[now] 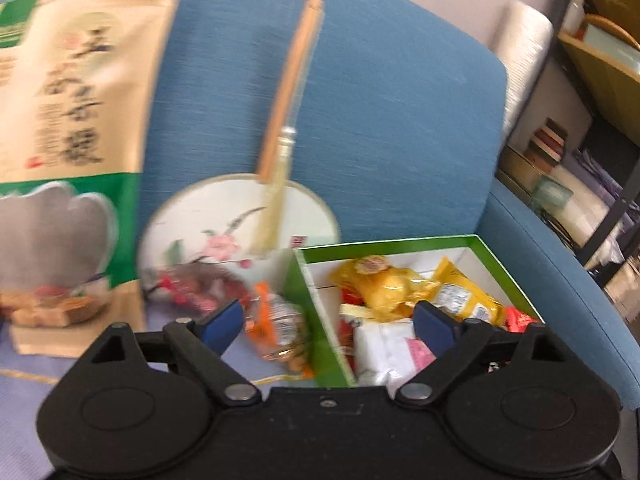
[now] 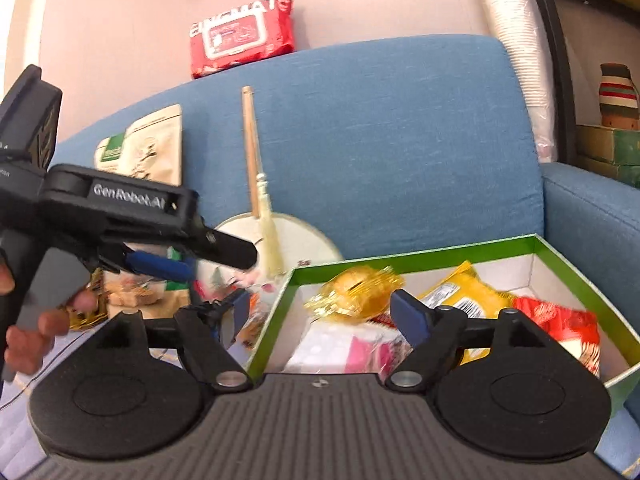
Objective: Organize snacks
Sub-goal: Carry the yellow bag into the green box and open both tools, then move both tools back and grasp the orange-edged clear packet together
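Green card walls frame the box (image 2: 420, 249), and it sits right under my right gripper (image 2: 324, 314), whose jaws stand spread wide with nothing between the pads. I'm hovering it over the near left corner of the box. Inside, ahead of those fingers: a gold-wrapped cake (image 2: 360, 286), a yellow packet (image 2: 464, 296) further right, a red packet (image 2: 560, 320) against the right wall, and a white-and-pink pack (image 2: 340, 348) closest to me. Everything lies loose and overlapping, dropped in rather than stacked, I'd say.

Now my left gripper (image 1: 324, 320), also wide open and empty, straddling the box's left wall. One finger hangs over the box, the other outside it. Just ahead of that outer finger lies an orange-and-clear snack (image 1: 276, 320), resting on the seat against the outside of the wall, so that one isn't in yet. Looks like my likely next pick, being the nearest loose one.

Further ahead and left, a tall tan pouch (image 1: 80, 100) leans upright on the blue sofa (image 1: 380, 100) back, probably too big for the box. A round fan (image 1: 240, 220) leans beside it, handle up.

From the right camera I see my hand (image 2: 36, 332) on the left tool's grip.
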Demonstrator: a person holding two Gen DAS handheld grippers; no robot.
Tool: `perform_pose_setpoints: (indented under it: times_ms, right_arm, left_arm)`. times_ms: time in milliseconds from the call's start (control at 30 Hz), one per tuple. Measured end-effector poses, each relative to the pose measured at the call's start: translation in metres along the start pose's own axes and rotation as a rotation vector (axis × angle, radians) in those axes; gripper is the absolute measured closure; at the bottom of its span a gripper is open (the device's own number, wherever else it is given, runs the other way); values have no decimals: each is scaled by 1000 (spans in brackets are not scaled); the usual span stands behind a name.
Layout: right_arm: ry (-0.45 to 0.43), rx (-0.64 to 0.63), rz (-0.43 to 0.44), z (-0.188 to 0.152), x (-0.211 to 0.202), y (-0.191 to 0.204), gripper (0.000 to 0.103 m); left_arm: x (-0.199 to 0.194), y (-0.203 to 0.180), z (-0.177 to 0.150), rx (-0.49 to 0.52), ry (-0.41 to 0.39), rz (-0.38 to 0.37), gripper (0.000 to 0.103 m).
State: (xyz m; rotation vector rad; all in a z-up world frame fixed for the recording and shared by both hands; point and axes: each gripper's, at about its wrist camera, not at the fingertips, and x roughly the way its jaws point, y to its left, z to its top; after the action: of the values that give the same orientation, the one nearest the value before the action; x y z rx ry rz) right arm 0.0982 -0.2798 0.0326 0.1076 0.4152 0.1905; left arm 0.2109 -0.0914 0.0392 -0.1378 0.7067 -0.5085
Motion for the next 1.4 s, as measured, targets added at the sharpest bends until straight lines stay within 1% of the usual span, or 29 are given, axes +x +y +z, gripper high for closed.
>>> perform_pose_setpoints:
  times_ms: [100, 167, 333, 400, 467, 567, 733, 767, 833, 867, 900, 933, 967, 1067, 1200, 1267, 1300, 1333, 1367, 1400]
  right_arm:
    - [9, -18, 60, -2, -4, 13, 0]
    - [30, -38, 99, -5, -4, 24, 0]
    - [143, -85, 217, -19, 3, 51, 0]
    - [176, -111, 241, -26, 5, 62, 0]
    - [188, -153, 244, -31, 5, 69, 0]
    - [177, -187, 213, -32, 7, 71, 0]
    - [180, -164, 201, -29, 13, 61, 0]
    - [178, -171, 202, -29, 13, 62, 0]
    - [180, -194, 200, -30, 15, 65, 0]
    - [182, -207, 201, -30, 16, 67, 0]
    - [185, -217, 204, -32, 16, 68, 0]
    - [189, -224, 205, -32, 17, 68, 0]
    - [193, -229, 207, -33, 17, 68, 0]
    - [199, -225, 212, -32, 18, 68, 0]
    - [205, -211, 223, -32, 18, 70, 0]
    - [206, -211, 225, -33, 19, 71, 0]
    - [205, -208, 221, -33, 19, 72, 0]
    - [204, -206, 221, -33, 19, 72, 0]
    - [205, -205, 220, -33, 19, 72, 0]
    - [203, -203, 216, -34, 17, 71, 0]
  left_arm:
    - [-9, 13, -8, -16, -4, 42, 0]
    - [-11, 21, -14, -24, 9, 62, 0]
    - [-3, 33, -22, -52, 44, 60, 0]
    - [5, 35, -22, -67, 53, 51, 0]
    - [15, 37, -23, -78, 61, 46, 0]
    - [33, 35, -21, -88, 80, 31, 0]
    - [59, 37, -15, -125, 101, 0, 15]
    - [63, 39, -14, -135, 100, 5, 19]
    - [73, 43, -12, -138, 121, 4, 44]
    - [78, 45, -12, -139, 141, -9, 67]
    - [80, 47, -13, -150, 146, -24, 73]
    - [79, 47, -15, -150, 146, -22, 81]
    - [76, 46, -17, -128, 151, -20, 103]
    - [60, 46, -27, -60, 184, -33, 103]
    - [29, 53, -45, -35, 216, -64, 103]
    - [18, 54, -48, -19, 191, -52, 103]
    - [12, 53, -46, -31, 161, -35, 99]
    - [10, 52, -42, -55, 130, -29, 72]
    - [10, 52, -37, -89, 99, -25, 23]
    - [11, 51, -32, -118, 70, -13, 14]
